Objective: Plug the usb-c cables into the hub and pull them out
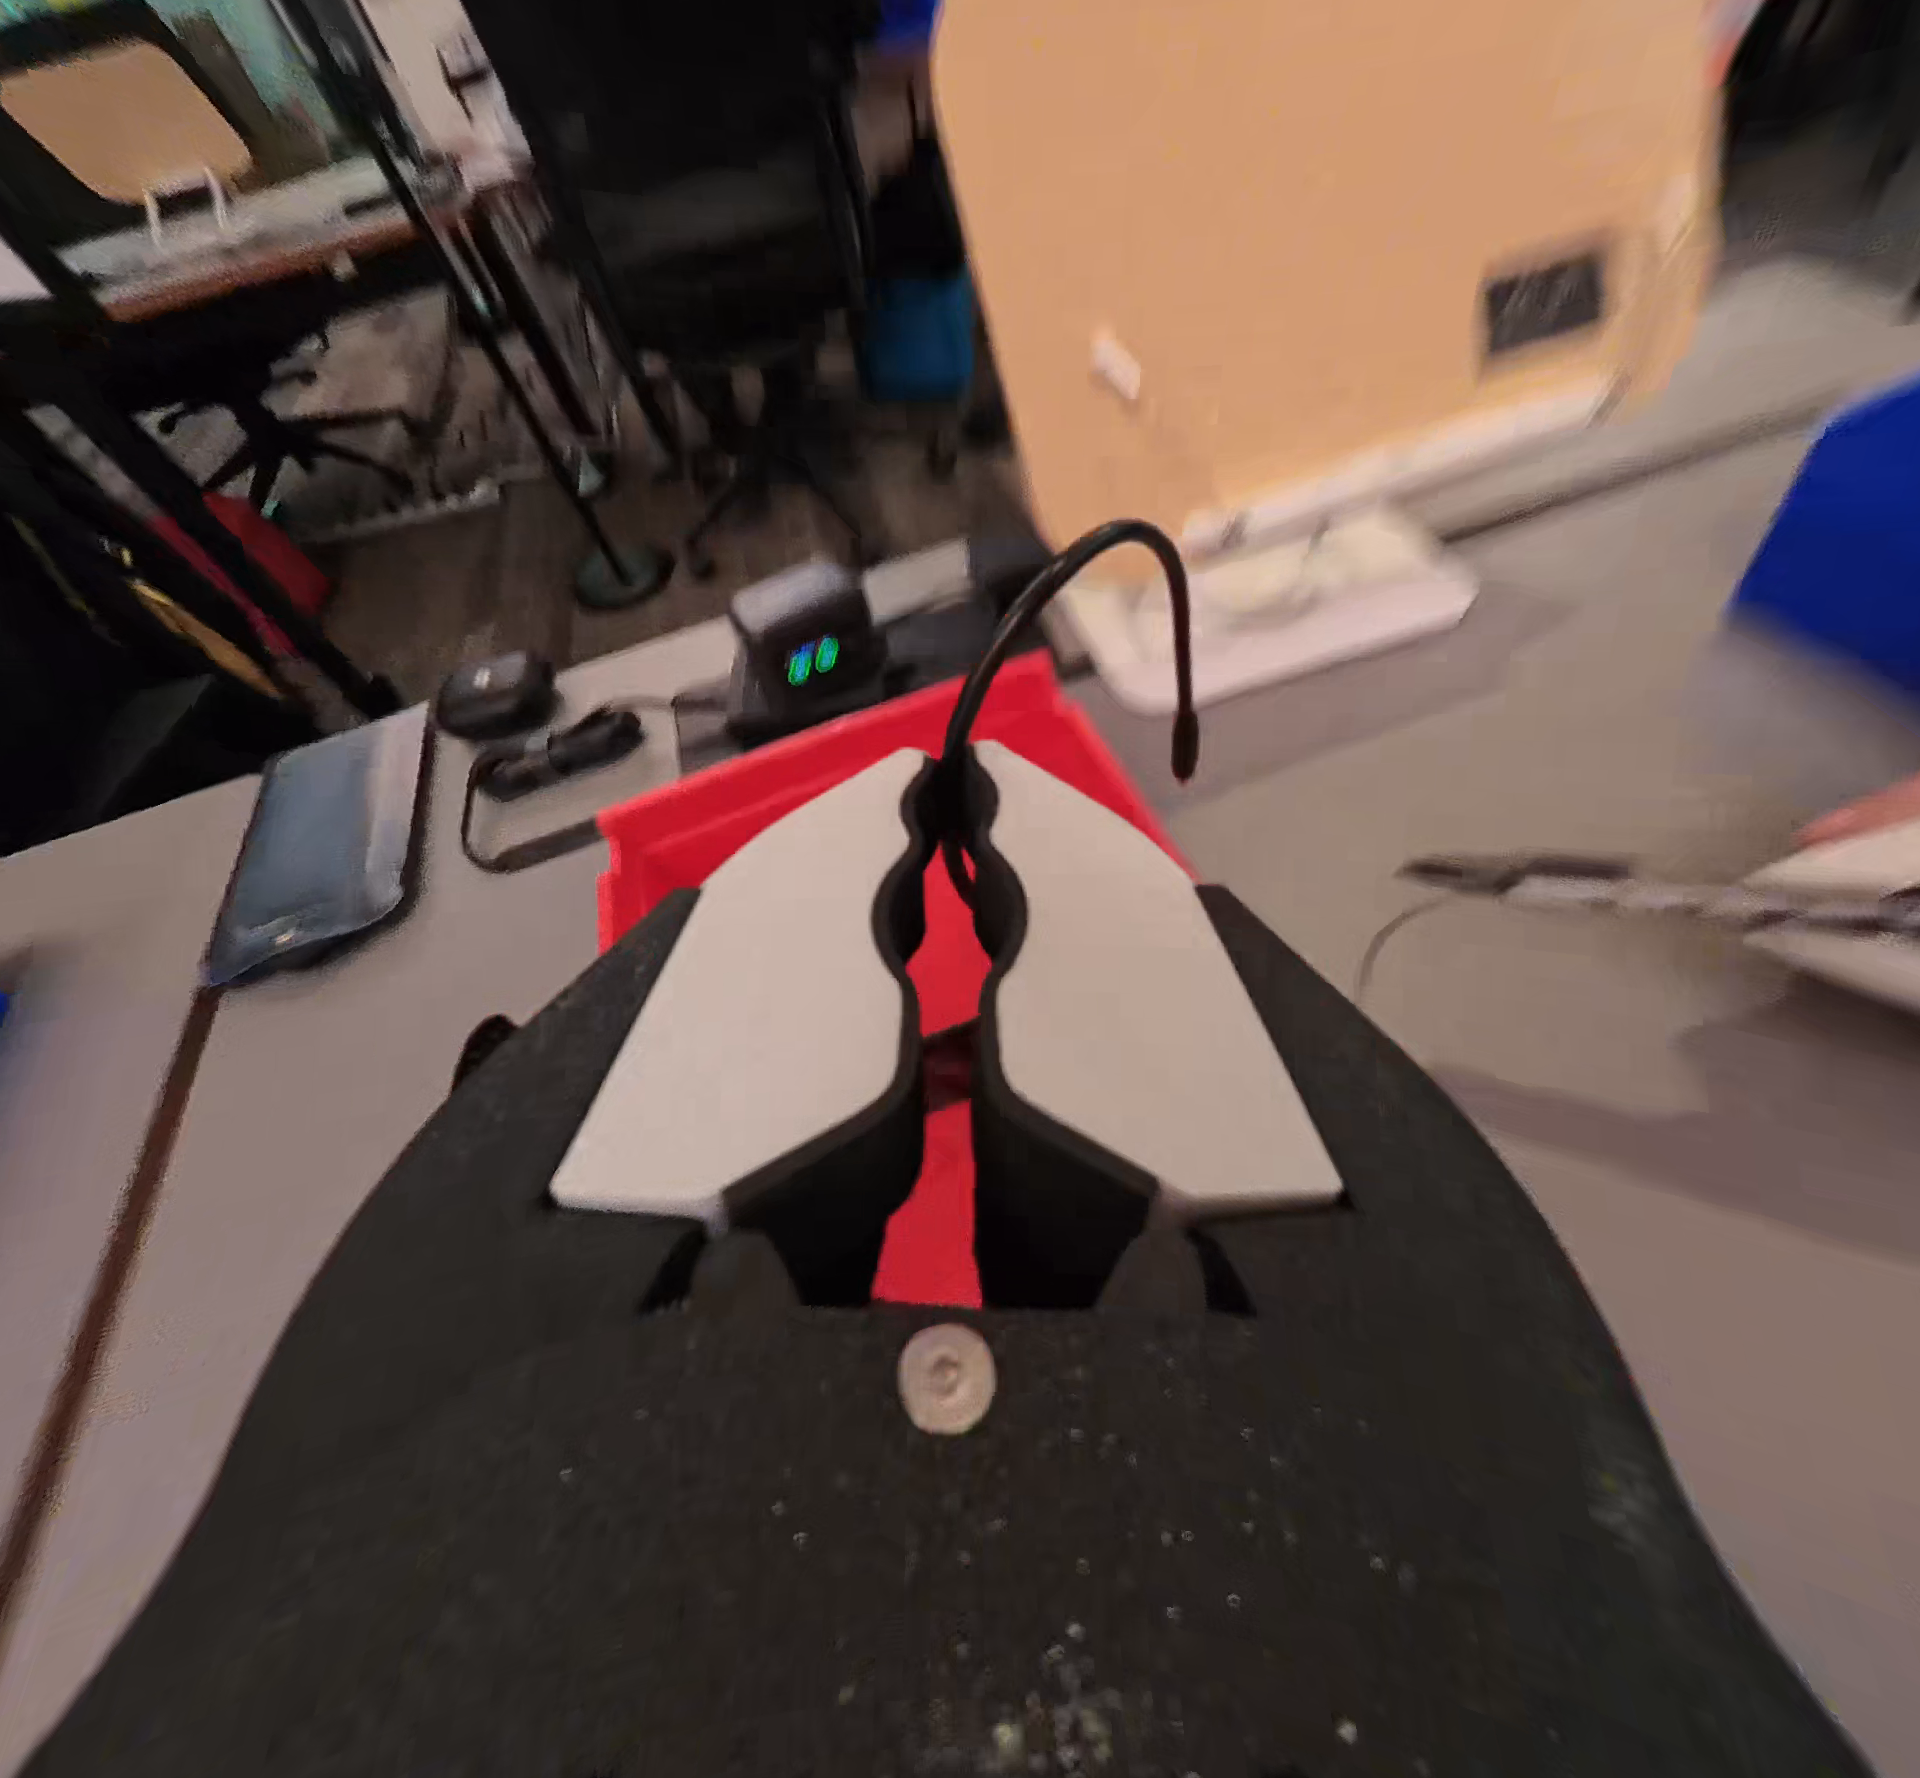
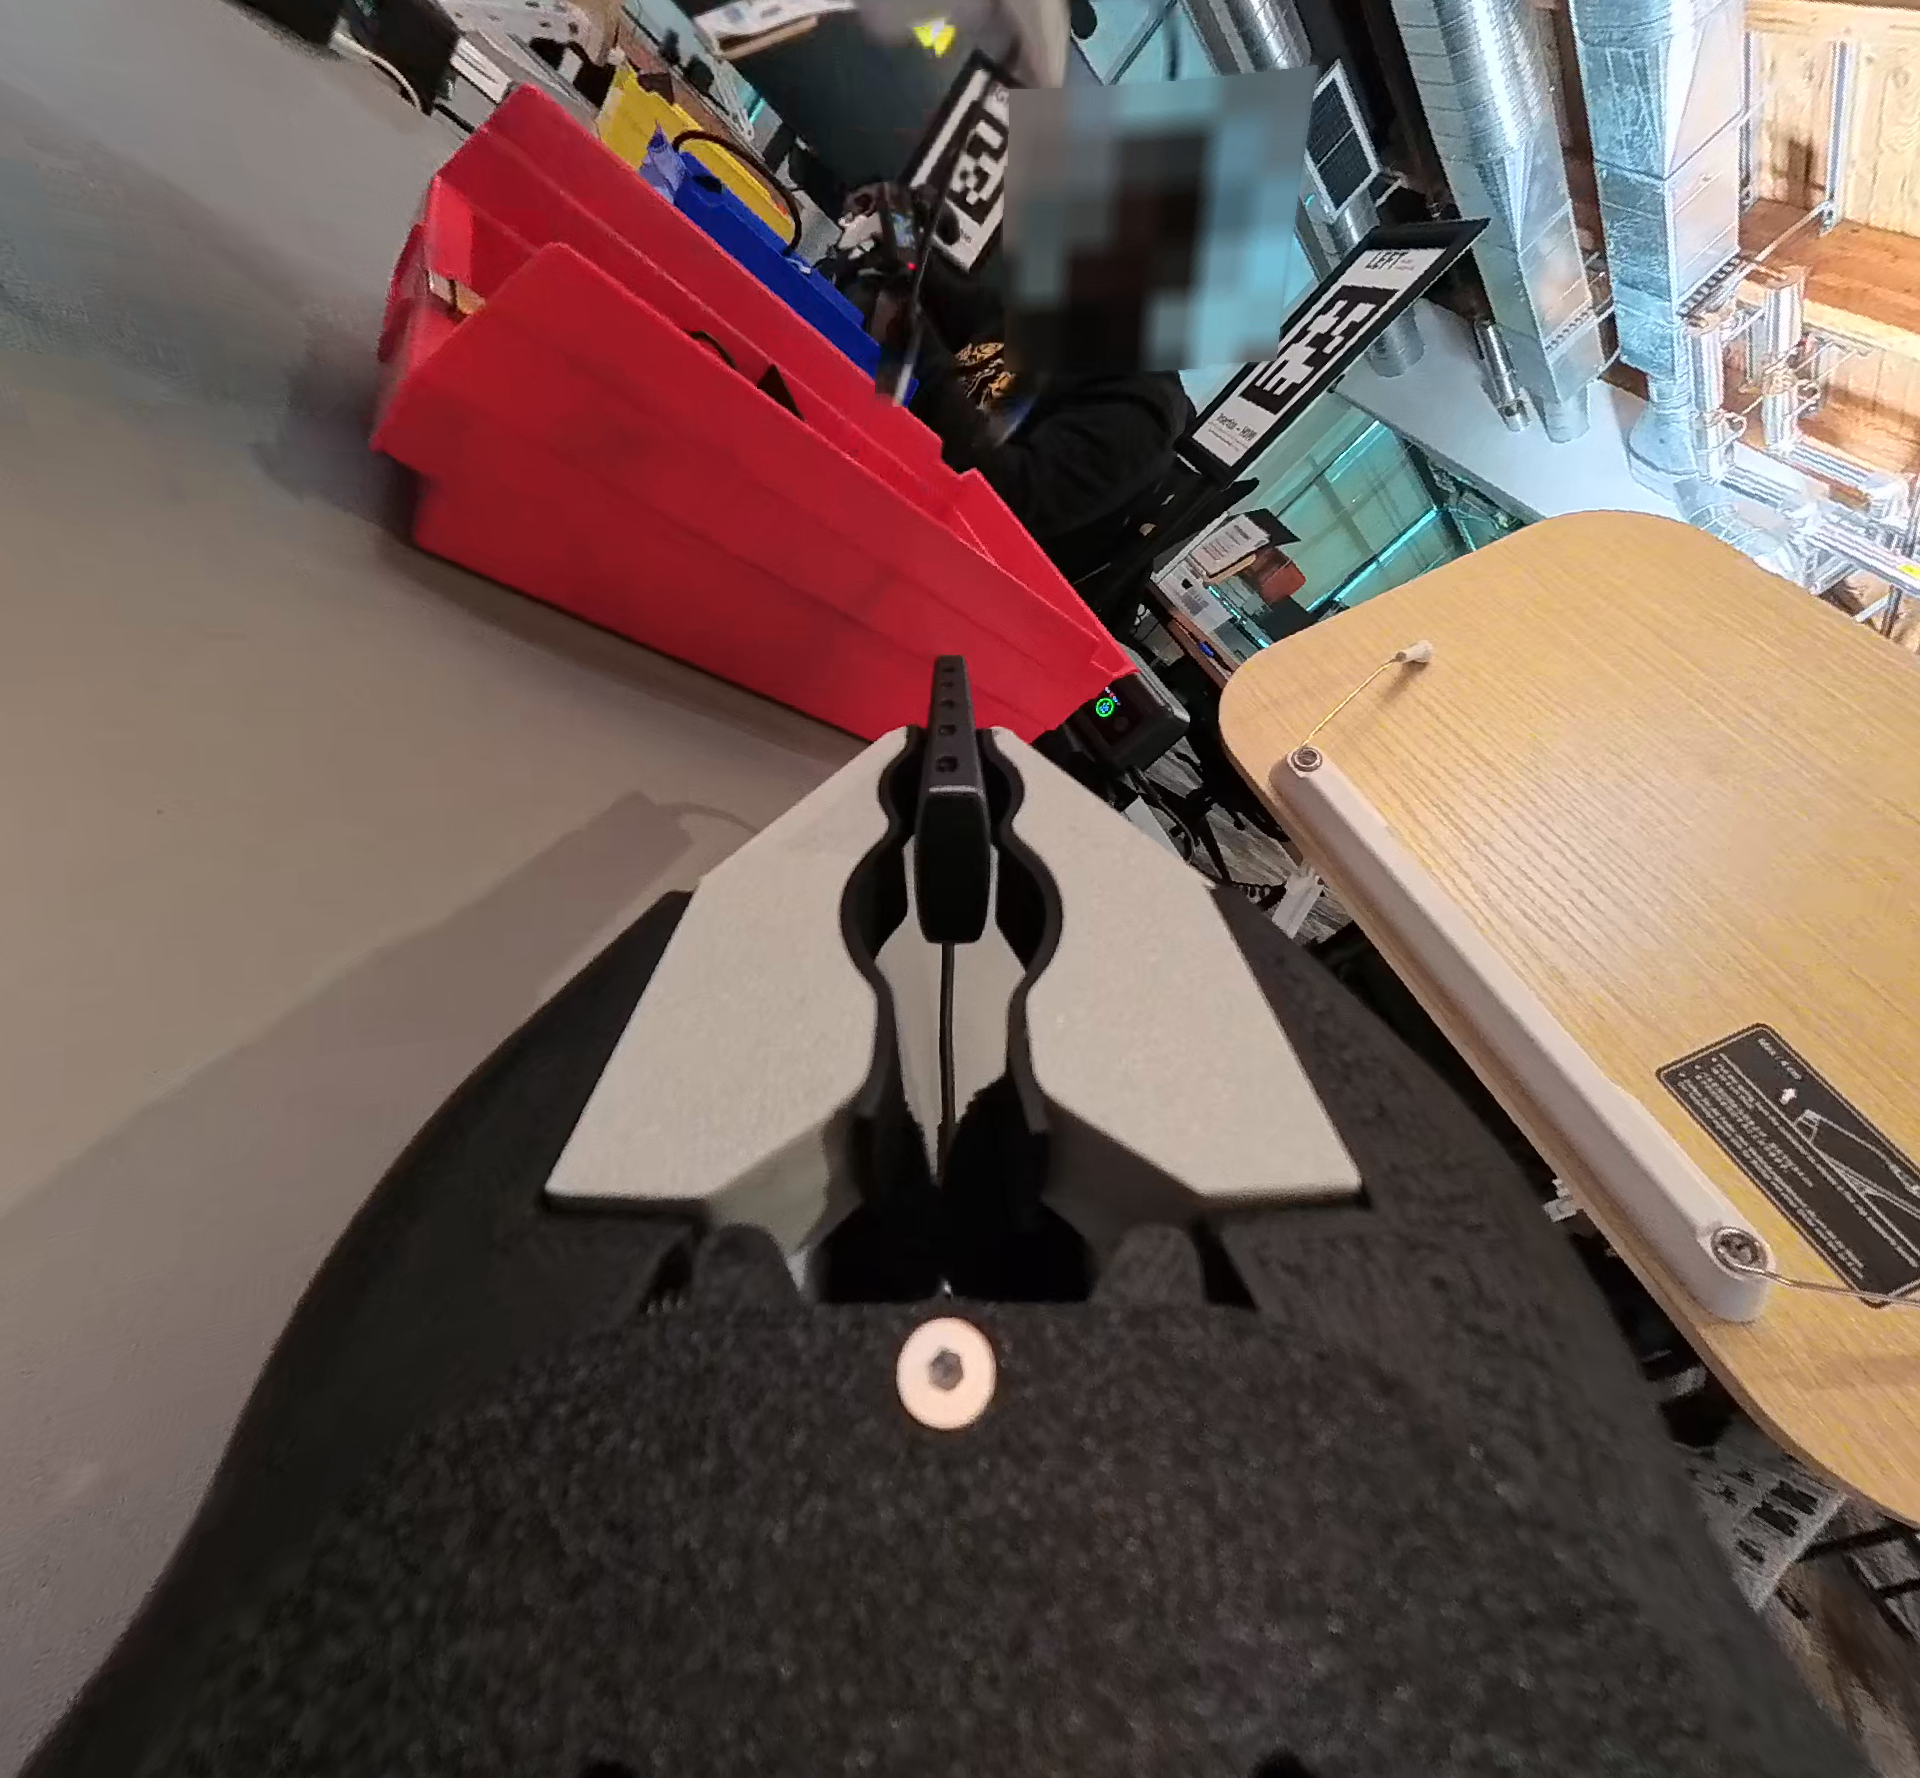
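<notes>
In the left wrist view my left gripper (image 1: 951,778) is shut on a thin black usb-c cable (image 1: 1049,575). The cable arcs up out of the fingertips and bends down to its free plug end (image 1: 1184,746), which hangs in the air. In the right wrist view my right gripper (image 2: 951,757) is shut on the slim black hub (image 2: 951,793), held edge-on with its row of ports pointing forward past the fingertips. The hub's own thin lead (image 2: 948,1032) runs back between the fingers. Neither view shows the other gripper.
A red bin (image 1: 1029,720) lies just ahead of the left gripper on the grey table (image 1: 312,1105), with a dark pouch (image 1: 322,855) to its left and a small black device (image 1: 805,648) behind. Red bins (image 2: 665,440) and a wooden board (image 2: 1610,845) flank the right gripper. A person sits beyond. Across from one pair of fingers to the other is roughly 25 cm.
</notes>
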### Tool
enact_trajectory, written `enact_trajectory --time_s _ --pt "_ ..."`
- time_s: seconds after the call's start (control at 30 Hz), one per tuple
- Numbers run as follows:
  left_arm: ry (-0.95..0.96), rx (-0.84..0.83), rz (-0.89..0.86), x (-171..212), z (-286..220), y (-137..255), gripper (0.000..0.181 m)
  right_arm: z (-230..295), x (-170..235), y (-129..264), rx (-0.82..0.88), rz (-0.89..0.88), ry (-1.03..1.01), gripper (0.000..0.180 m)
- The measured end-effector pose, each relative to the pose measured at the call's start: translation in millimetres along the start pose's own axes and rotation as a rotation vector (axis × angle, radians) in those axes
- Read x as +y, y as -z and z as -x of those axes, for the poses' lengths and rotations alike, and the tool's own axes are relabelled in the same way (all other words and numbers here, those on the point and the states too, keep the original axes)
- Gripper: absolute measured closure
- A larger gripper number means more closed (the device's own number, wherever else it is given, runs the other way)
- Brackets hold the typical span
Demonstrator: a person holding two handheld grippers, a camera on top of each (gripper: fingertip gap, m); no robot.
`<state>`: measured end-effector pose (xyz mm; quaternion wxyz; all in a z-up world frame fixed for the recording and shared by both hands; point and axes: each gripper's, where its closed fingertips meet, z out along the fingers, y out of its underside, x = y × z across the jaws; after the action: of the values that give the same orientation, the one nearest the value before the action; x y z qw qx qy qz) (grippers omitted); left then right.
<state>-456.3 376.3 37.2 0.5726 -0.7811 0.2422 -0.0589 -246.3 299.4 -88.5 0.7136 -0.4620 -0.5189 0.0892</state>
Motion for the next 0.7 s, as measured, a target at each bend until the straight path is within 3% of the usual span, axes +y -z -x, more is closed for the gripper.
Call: enact_trajectory --time_s 0.1,0.17,0.27,0.37,0.5,0.7 --pt "0.247 0.092 -0.223 -37.6 -17.3 54.7 0.179 -2.4 0.0 0.6 0.009 -0.002 -0.006 0.170" --pt "0.476 0.225 -0.284 -36.1 -44.4 79.2 0.178 -3.7 0.0 1.0 0.014 -0.002 -0.008 0.170" --pt "0.762 0.387 -0.200 12.6 -106.3 85.8 0.178 -5.3 0.4 1.2 0.018 -0.001 -0.014 0.170" --pt "0.955 0.312 -0.022 96.9 -152.7 76.7 0.178 -5.2 1.0 1.0 0.015 0.001 -0.018 0.170" --pt "1.066 0.113 0.136 178.7 -173.8 82.6 0.178 -3.8 0.8 1.0 0.011 0.003 -0.009 0.171" --pt "0.949 0.076 0.243 204.7 -202.2 100.6 0.172 -2.3 0.5 0.8 0.005 0.003 -0.002 0.170"
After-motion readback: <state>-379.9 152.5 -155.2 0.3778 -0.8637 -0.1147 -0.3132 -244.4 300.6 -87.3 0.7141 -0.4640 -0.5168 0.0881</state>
